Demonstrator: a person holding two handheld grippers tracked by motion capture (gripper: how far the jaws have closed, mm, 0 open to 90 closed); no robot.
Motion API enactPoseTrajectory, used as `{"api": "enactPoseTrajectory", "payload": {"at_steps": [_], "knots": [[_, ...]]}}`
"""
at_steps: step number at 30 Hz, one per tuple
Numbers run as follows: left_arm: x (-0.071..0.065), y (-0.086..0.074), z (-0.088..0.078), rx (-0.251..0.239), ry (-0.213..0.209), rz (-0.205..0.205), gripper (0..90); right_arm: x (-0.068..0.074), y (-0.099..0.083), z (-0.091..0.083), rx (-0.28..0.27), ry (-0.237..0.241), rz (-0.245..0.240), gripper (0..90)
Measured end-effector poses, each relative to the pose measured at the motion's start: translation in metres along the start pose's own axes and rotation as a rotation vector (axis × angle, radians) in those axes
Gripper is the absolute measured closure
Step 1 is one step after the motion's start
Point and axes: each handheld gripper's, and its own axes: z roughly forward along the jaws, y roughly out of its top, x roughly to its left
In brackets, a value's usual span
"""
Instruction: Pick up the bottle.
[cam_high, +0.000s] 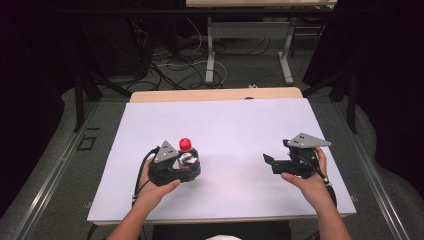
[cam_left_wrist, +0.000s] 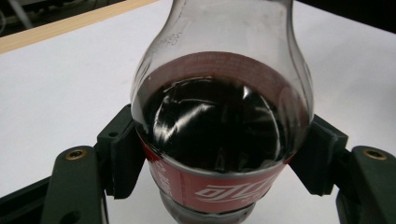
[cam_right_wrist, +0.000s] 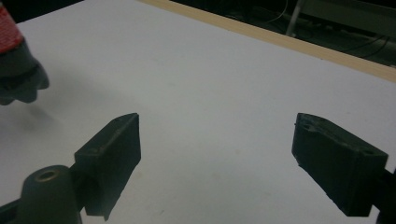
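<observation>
The left gripper (cam_high: 186, 167) is clenched on the bottle (cam_high: 187, 156), pads (cam_left_wrist: 122, 149) on its red label below the shoulder, near the desk (cam_high: 225, 120) front. Judging by the slosh, keep the bottle upright and carry it slowly. To the bottle's right, well apart, the right gripper (cam_high: 270, 161) stands released, holding nothing; beyond the bottle the desk lies bare.

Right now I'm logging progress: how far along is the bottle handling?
Done: the left claw is clamped on the cola bottle at its red label. In hand: the bottle's base appears lifted off the white table. Left: the right claw is open, holding nothing; the red cap is still on.
</observation>
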Motion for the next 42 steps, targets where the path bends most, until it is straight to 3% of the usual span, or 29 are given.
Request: {"api": "enactPoseTrajectory", "payload": {"at_steps": [5, 8, 13, 15, 16, 20, 22, 25, 32, 33, 37, 42], "knots": [[-0.014, 0.01, 0.016, 0.009, -0.033, 0.032, 29.6, 0.008, 0.009, -0.002, -0.03, 0.019, -0.027, 18.0], [-0.023, 0.014, 0.024, 0.0, -0.048, 0.036, 29.6, 0.012, 0.011, -0.003, -0.05, 0.035, -0.014, 19.1], [-0.034, 0.02, 0.035, 0.012, -0.084, 0.047, 29.6, 0.023, 0.023, -0.004, -0.096, 0.102, -0.027, 19.3], [-0.039, 0.023, 0.038, 0.02, -0.097, 0.053, 29.6, 0.024, 0.026, -0.005, -0.087, 0.128, -0.041, 19.6], [-0.041, 0.024, 0.04, 0.019, -0.101, 0.052, 29.6, 0.03, 0.031, -0.005, -0.085, 0.158, -0.049, 22.2], [-0.05, 0.027, 0.048, 0.005, -0.112, 0.062, 29.6, 0.036, 0.038, -0.004, -0.107, 0.187, -0.089, 27.7], [-0.055, 0.027, 0.053, 0.009, -0.125, 0.061, 29.6, 0.043, 0.044, 0.0, -0.113, 0.241, -0.098, 32.3], [-0.061, 0.028, 0.059, 0.009, -0.139, 0.066, 29.6, 0.052, 0.05, 0.003, -0.122, 0.279, -0.127, 34.1], [-0.068, 0.026, 0.064, 0.024, -0.164, 0.101, 29.6, 0.065, 0.061, 0.01, -0.153, 0.313, -0.14, 40.8], [-0.068, 0.026, 0.064, 0.031, -0.162, 0.119, 29.6, 0.066, 0.062, 0.012, -0.146, 0.316, -0.137, 42.2], [-0.069, 0.025, 0.064, 0.03, -0.17, 0.125, 29.6, 0.069, 0.064, 0.015, -0.142, 0.331, -0.136, 46.4], [-0.071, 0.021, 0.062, 0.017, -0.183, 0.134, 29.6, 0.074, 0.064, 0.026, -0.103, 0.386, -0.13, 53.2]]}}
